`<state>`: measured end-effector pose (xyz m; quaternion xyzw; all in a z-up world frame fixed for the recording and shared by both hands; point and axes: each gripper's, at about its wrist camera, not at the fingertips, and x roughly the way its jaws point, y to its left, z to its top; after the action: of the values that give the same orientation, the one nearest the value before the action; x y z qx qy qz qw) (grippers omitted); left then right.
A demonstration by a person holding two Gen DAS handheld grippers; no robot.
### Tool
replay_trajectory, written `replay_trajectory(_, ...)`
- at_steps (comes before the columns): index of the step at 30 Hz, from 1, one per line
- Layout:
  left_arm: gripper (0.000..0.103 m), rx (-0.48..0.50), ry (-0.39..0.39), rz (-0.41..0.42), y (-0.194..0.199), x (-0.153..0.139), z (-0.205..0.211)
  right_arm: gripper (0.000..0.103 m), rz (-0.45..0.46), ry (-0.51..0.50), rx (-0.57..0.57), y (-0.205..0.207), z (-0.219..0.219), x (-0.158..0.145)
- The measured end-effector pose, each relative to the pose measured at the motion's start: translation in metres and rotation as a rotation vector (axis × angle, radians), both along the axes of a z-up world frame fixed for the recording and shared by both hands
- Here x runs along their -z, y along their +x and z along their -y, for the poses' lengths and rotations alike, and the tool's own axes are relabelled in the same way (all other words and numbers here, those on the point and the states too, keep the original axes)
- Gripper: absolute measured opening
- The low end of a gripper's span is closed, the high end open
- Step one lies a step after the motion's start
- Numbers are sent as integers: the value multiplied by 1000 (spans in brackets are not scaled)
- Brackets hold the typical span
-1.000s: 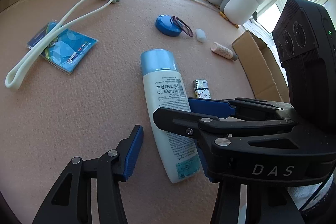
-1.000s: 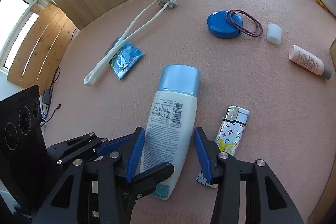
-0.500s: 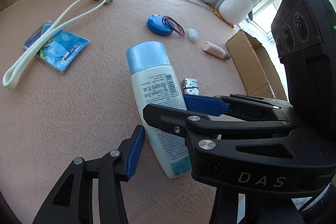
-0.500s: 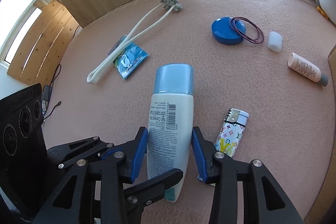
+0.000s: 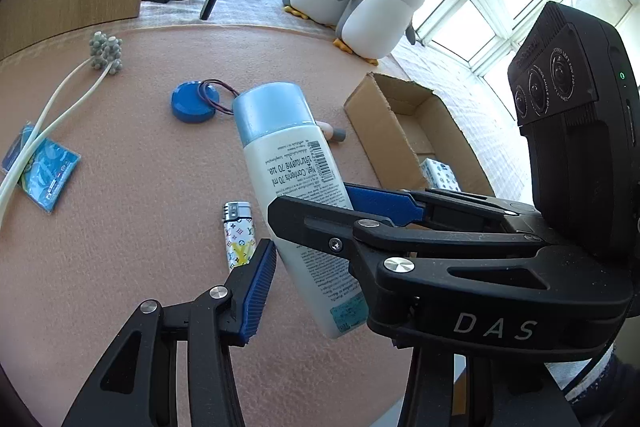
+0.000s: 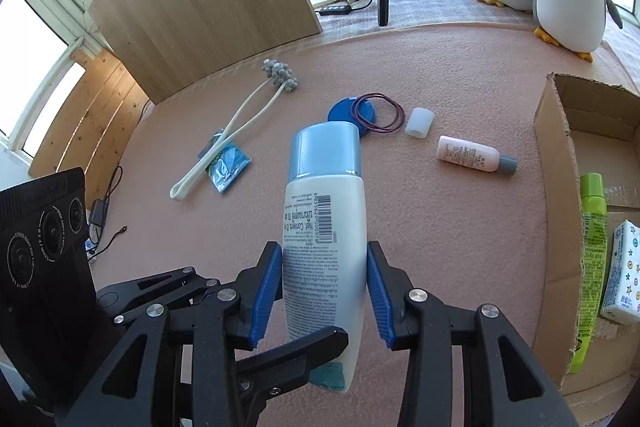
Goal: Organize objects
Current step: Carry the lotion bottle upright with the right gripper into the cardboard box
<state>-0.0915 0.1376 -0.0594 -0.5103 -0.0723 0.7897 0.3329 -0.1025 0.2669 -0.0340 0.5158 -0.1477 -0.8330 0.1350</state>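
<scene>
A white bottle with a light blue cap (image 6: pixel 324 211) hangs tilted above the pink mat, cap end away from me. My right gripper (image 6: pixel 324 287) is shut on its lower body, a blue pad pressed against each side. In the left wrist view the same bottle (image 5: pixel 288 155) crosses the middle, held by the right gripper's black fingers. My left gripper (image 5: pixel 320 287) stands open around the bottle's base. Its left pad (image 5: pixel 258 287) sits just beside the bottle, and its right finger is hidden behind the right gripper. An open cardboard box (image 6: pixel 556 187) lies to the right.
On the mat lie a patterned lighter (image 5: pixel 239 239), a small pink bottle (image 6: pixel 472 157), a white cap (image 6: pixel 419 122), a blue lid (image 5: pixel 192 101) with hair ties, a blue packet (image 6: pixel 228 165) and a white looped cord (image 6: pixel 240 123). The box holds a green tube (image 6: pixel 588 247) and a tissue pack (image 6: pixel 622 267).
My right gripper has closed on the bottle and raised it off the mat, tipping the cap end up. The lighter stays on the mat. The left gripper has risen alongside.
</scene>
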Motion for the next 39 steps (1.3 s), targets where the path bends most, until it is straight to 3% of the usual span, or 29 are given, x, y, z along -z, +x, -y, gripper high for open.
replay_trajectory(14,50,154,41,-16,16,-13,-142,39,-20,-1,186,39,-129,-9)
replay_trajectory(22,50,198,42,3,18,-7,-195,39,-8,-7,238,43,-174,-4)
replay_trajectory(29,50,211,0,-4,18,-5,-210,40,13,-1,255,41,-186,1)
replay_trajectory(31,52,216,-12,2,18,-4,-208,52,8,9,265,41,-186,0)
replay_trajectory(33,53,214,-21,-1,18,-4,-203,56,-2,11,277,42,-185,-2)
replay_trajectory(39,53,203,-21,-7,21,-10,-176,58,4,22,303,44,-179,-4)
